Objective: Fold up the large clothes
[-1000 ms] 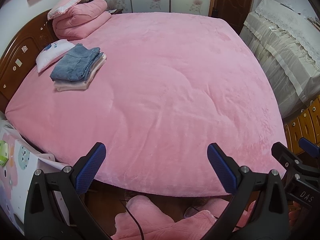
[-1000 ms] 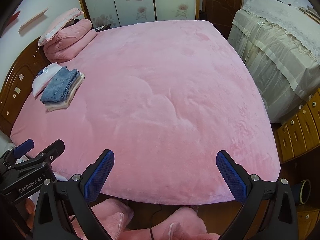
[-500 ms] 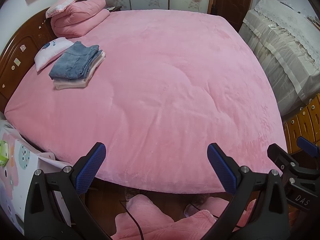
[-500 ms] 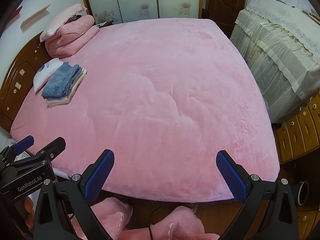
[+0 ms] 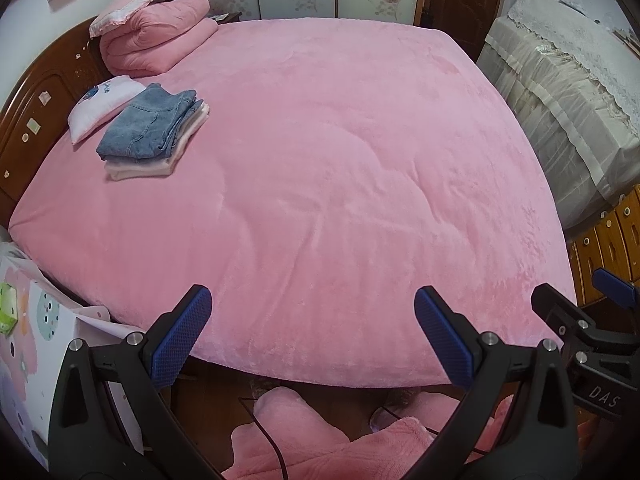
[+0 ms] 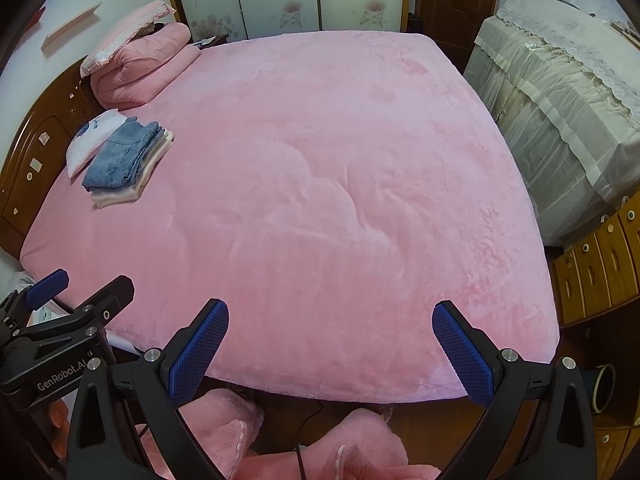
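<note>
A folded stack lies at the bed's left side: blue jeans (image 5: 150, 130) (image 6: 120, 156) on top of a cream garment (image 5: 140, 168) (image 6: 120, 196). My left gripper (image 5: 312, 336) hangs open over the near edge of the pink bed (image 5: 340, 160), nothing between its blue pads. My right gripper (image 6: 330, 350) is also open and empty, over the same near edge of the bed (image 6: 320, 180). Each gripper shows at the edge of the other's view: the right gripper (image 5: 580, 320) and the left gripper (image 6: 72, 300). Both are far from the stack.
A rolled pink quilt (image 5: 156, 36) with a pillow on top and a small white pillow (image 5: 100, 100) sit by the wooden headboard (image 5: 36, 112). A lace-covered piece of furniture (image 5: 568, 80) and wooden drawers (image 6: 592, 264) stand right. Pink slippers (image 6: 224, 424) and a cable lie on the floor.
Both cameras have drifted a little towards the bed and up; the stack and headboard sit slightly lower in view. Both grippers stay open and empty.
</note>
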Available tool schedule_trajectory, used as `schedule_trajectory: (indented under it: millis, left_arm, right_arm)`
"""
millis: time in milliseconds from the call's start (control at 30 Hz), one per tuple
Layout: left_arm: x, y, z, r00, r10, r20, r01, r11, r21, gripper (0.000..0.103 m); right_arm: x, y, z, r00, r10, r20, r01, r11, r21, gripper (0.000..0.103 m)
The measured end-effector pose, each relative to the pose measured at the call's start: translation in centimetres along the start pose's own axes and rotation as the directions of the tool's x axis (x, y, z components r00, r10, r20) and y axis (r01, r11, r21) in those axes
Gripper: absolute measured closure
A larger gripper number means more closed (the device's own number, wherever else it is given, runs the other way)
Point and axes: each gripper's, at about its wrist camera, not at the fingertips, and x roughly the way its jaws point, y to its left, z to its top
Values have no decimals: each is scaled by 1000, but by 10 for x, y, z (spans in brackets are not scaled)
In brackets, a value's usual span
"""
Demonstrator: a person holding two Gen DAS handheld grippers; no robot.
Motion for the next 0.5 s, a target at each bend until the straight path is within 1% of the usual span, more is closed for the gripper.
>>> schedule_trajectory:
  millis: [300,500]
  left_arm:
    - [0,1,1,1000,-9,4,9,1000,16,2]
    - [3,4,8,1000,-18,-1,18,999,31,2]
  right_arm:
    - [11,-7,9,1000,-2,3,2,1000,-6,0]
    - [18,-8,17,1000,-9,-2,9,1000,-9,0]
